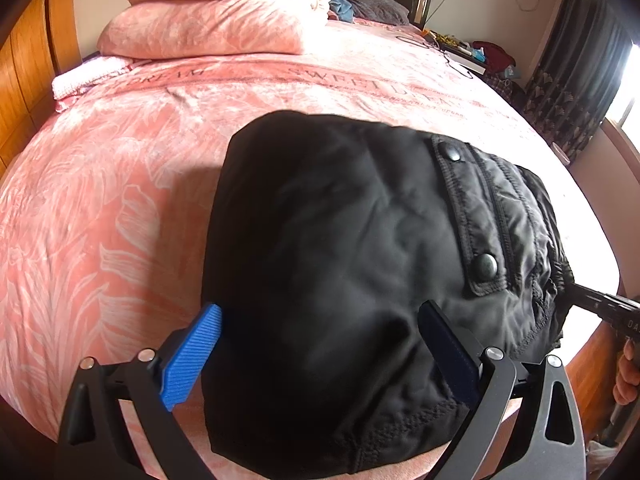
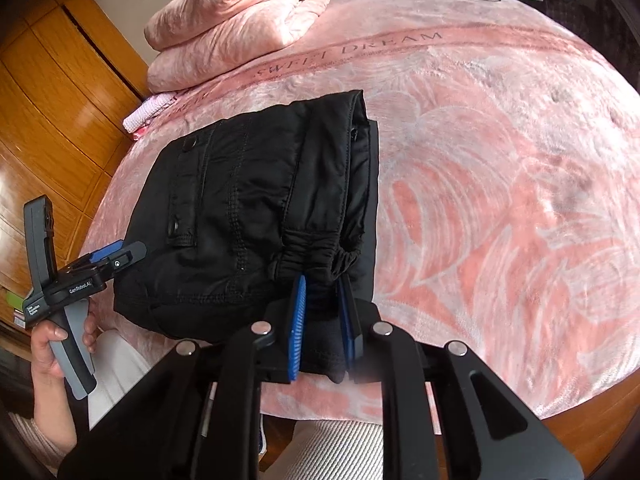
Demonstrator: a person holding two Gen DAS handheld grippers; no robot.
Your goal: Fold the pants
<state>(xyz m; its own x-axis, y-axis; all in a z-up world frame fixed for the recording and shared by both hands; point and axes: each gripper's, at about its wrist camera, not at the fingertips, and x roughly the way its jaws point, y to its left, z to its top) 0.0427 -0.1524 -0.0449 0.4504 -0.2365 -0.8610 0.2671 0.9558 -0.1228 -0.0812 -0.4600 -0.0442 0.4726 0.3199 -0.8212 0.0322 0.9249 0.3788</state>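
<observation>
Folded black pants (image 1: 340, 248) lie on pink bedspread (image 1: 100, 220) between spread blue fingers (image 1: 192, 360)

You've got a pink bedspread (image 2: 500, 160) filling the frame, wooden wardrobe (image 2: 52, 112) at left, folded pink quilt (image 1: 216, 16) upper left, dark curtain (image 1: 576, 80) and bright window at far right.

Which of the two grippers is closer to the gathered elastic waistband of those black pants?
Right. The right gripper is clamped on black fabric just below the elastic waistband. The left gripper sits open at the opposite near corner of the folded pants, away from the waistband.
</observation>
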